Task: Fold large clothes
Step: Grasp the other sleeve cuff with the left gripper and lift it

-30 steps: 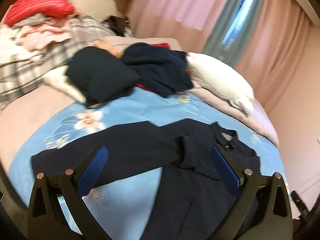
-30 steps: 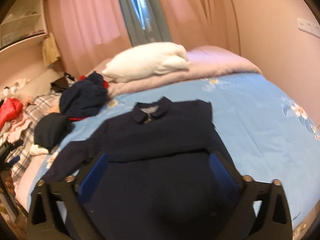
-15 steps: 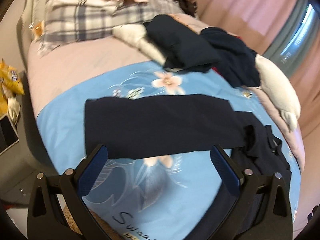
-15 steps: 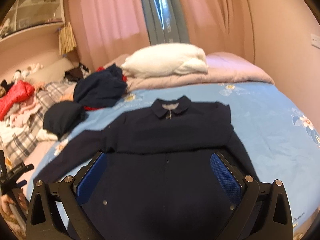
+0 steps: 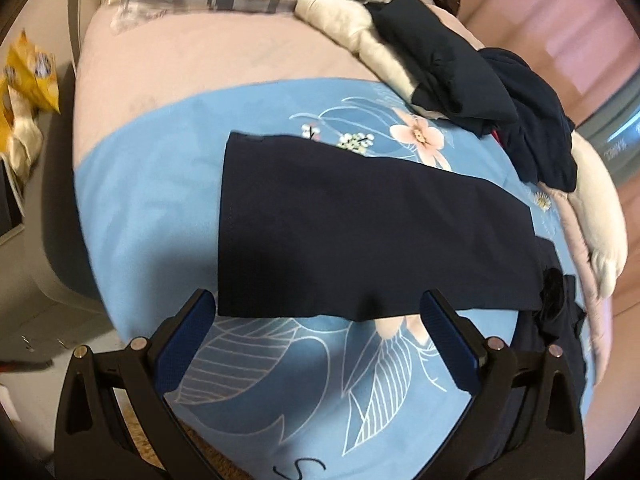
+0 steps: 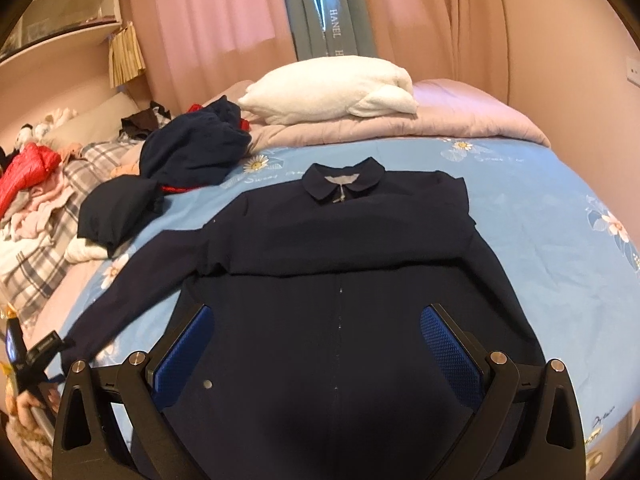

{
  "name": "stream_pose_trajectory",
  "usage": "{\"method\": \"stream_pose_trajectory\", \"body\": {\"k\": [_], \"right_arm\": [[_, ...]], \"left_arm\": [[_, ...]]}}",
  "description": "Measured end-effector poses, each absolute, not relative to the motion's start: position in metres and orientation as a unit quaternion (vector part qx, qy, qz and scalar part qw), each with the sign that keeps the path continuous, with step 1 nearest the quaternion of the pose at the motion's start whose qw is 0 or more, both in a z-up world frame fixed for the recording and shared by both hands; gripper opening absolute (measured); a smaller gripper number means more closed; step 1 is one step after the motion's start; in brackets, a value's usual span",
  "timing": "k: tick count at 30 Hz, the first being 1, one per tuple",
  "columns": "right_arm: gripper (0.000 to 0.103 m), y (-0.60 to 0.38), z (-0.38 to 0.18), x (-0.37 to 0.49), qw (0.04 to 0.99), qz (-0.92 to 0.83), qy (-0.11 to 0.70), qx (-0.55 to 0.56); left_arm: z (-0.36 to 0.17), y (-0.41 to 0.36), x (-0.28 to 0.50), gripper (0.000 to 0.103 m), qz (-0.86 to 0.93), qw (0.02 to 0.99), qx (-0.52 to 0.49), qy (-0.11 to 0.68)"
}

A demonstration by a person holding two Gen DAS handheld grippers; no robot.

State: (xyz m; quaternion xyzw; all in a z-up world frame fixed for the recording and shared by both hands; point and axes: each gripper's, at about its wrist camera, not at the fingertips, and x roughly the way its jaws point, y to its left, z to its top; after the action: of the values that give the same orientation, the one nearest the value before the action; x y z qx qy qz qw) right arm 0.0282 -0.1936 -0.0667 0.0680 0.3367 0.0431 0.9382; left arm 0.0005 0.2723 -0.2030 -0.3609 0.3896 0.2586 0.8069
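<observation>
A dark navy collared jacket point(image 6: 344, 320) lies flat, front up, on the blue flowered bedspread point(image 6: 540, 216). One sleeve is folded across the chest. The other sleeve point(image 5: 360, 236) stretches out flat to the side; its cuff end is at the left of the left wrist view. My left gripper point(image 5: 318, 344) is open and empty, just above the near edge of that sleeve. My right gripper point(image 6: 316, 354) is open and empty, over the jacket's lower body. The left gripper also shows in the right wrist view point(image 6: 32, 360) at the sleeve's cuff.
A heap of dark clothes point(image 6: 188, 160) and a white pillow point(image 6: 332, 88) lie at the far side of the bed. Plaid and pink laundry point(image 6: 36, 216) is piled left. The bed edge and floor with yellow packets point(image 5: 28, 76) are at the left.
My left gripper has swung left along the outstretched sleeve and dropped closer to its cuff end. My right gripper has pulled back slightly and stays over the jacket's body.
</observation>
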Motion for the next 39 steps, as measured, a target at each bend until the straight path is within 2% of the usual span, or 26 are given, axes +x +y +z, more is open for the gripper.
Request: {"method": "stream_pose_trajectory", "body": {"k": [8, 12, 14, 18, 19, 21, 25, 27, 32, 39], "right_arm": [[0.102, -0.192, -0.071, 0.028, 0.935, 0.038, 0.346, 0.069], [0.102, -0.192, -0.072, 0.027, 0.934, 0.035, 0.348, 0.07], [0.102, -0.193, -0.073, 0.027, 0.933, 0.036, 0.35, 0.072], [0.102, -0.193, -0.074, 0.027, 0.933, 0.036, 0.351, 0.072], [0.102, -0.193, -0.074, 0.028, 0.933, 0.036, 0.352, 0.072], [0.102, -0.194, -0.074, 0.027, 0.932, 0.036, 0.352, 0.074], [0.102, -0.197, -0.075, 0.026, 0.933, 0.032, 0.351, 0.078], [0.102, -0.199, -0.075, 0.025, 0.933, 0.03, 0.35, 0.081], [0.102, -0.204, -0.076, 0.02, 0.933, 0.023, 0.349, 0.086], [0.102, -0.212, -0.074, 0.016, 0.934, 0.013, 0.345, 0.095]], "left_arm": [[-0.216, 0.279, 0.003, 0.097, 0.26, 0.8, -0.38, 0.385], [-0.22, 0.286, 0.008, 0.088, 0.247, 0.802, -0.399, 0.37], [-0.222, 0.29, 0.012, 0.087, 0.241, 0.801, -0.41, 0.363], [-0.224, 0.295, 0.015, 0.076, 0.233, 0.799, -0.435, 0.343], [-0.224, 0.297, 0.015, 0.072, 0.222, 0.801, -0.447, 0.332], [-0.229, 0.301, 0.016, 0.053, 0.197, 0.798, -0.473, 0.319], [-0.23, 0.302, 0.021, 0.038, 0.196, 0.794, -0.481, 0.315], [-0.227, 0.3, 0.023, 0.024, 0.192, 0.796, -0.483, 0.308], [-0.208, 0.29, 0.026, 0.019, 0.203, 0.813, -0.461, 0.291], [-0.159, 0.273, 0.036, 0.018, 0.206, 0.855, -0.399, 0.261]]}}
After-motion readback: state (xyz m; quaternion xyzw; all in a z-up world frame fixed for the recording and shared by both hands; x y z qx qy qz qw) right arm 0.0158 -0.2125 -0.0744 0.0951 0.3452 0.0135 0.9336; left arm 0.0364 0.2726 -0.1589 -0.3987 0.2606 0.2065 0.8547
